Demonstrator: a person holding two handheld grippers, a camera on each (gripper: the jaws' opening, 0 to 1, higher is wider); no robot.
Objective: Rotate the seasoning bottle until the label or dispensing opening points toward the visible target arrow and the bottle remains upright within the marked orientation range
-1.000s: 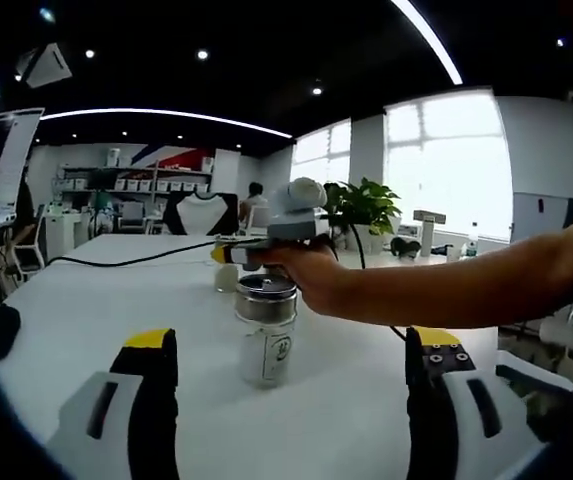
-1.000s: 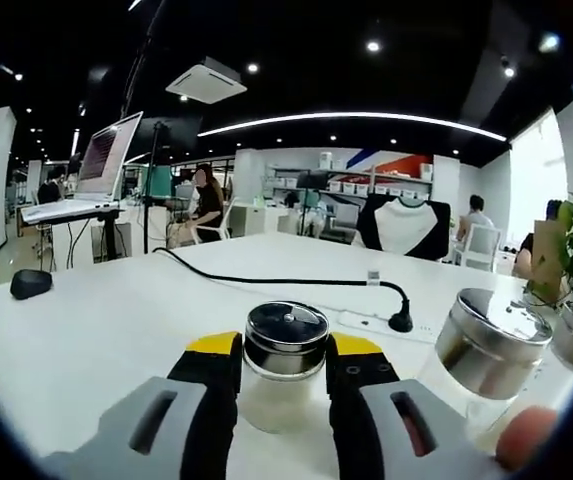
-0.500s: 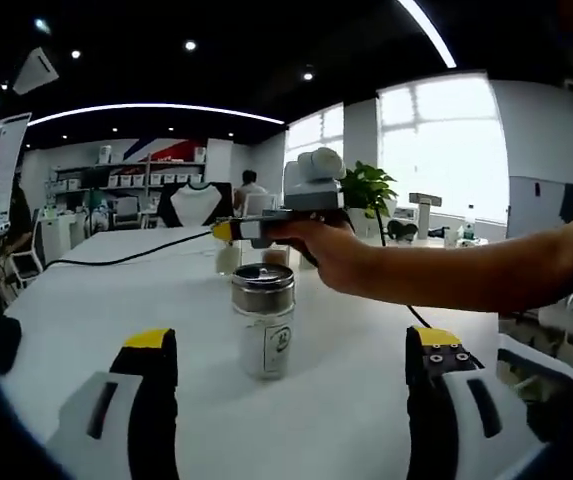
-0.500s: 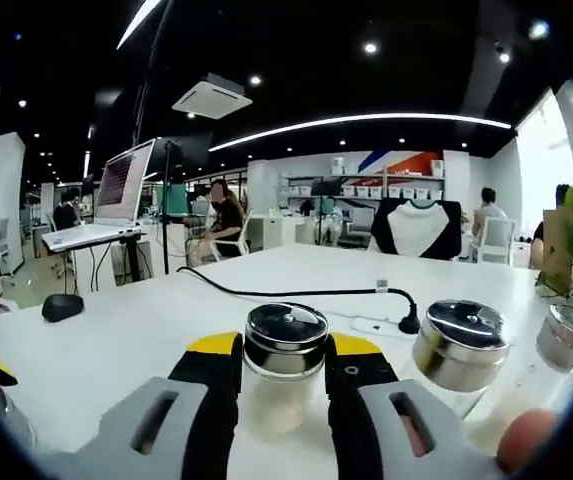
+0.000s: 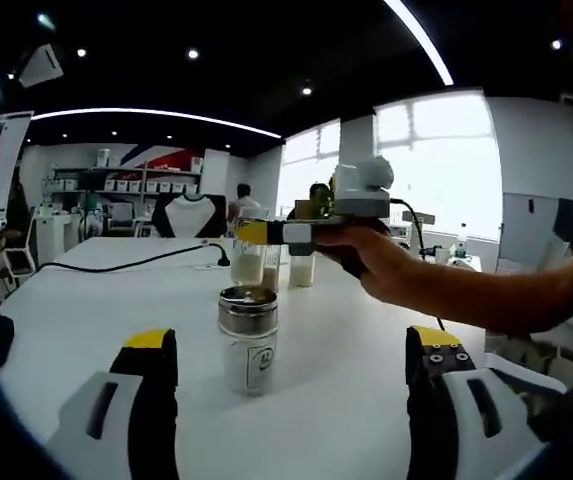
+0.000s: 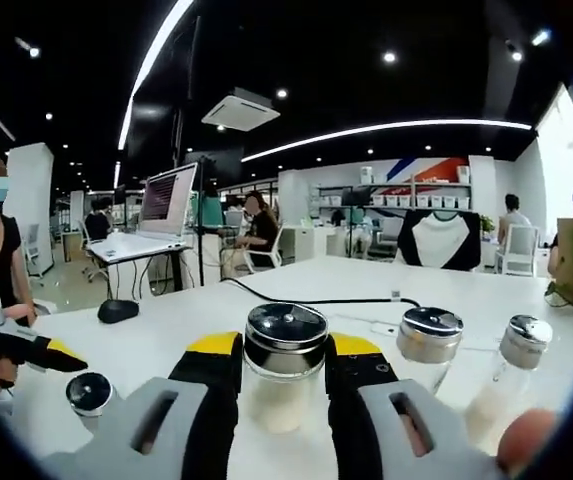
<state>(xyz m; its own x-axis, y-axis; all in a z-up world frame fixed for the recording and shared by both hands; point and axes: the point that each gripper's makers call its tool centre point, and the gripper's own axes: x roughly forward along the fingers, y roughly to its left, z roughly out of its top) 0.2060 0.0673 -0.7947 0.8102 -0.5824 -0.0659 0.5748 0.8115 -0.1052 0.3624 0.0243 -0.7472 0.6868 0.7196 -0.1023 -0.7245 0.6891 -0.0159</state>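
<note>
My right gripper (image 6: 284,345) is shut on a glass seasoning bottle (image 6: 285,385) with a metal cap; white seasoning shows through the glass. In the left gripper view a hand (image 5: 371,262) holds that right gripper (image 5: 256,233) above the table, and the gripped bottle (image 5: 249,266) hangs under its yellow tips. Nearer to me a second capped bottle (image 5: 248,340) stands upright on the white table (image 5: 86,300), its small printed label facing me. It stands ahead of my open left gripper (image 5: 293,340), whose jaws are spread wide. The left gripper (image 6: 64,357) also enters the right gripper view beside that bottle's cap (image 6: 91,393).
Two more shakers (image 6: 424,345) (image 6: 511,365) stand on the table at the right. A black cable (image 6: 306,300) crosses the table and a black mouse (image 6: 116,311) lies near its left edge. A laptop on a stand (image 6: 171,196), desks and seated people are behind.
The right gripper, still shut on its bottle, has moved off from above the near bottle, up and to the right. In its view the other shakers have shrunk and the left gripper has appeared.
</note>
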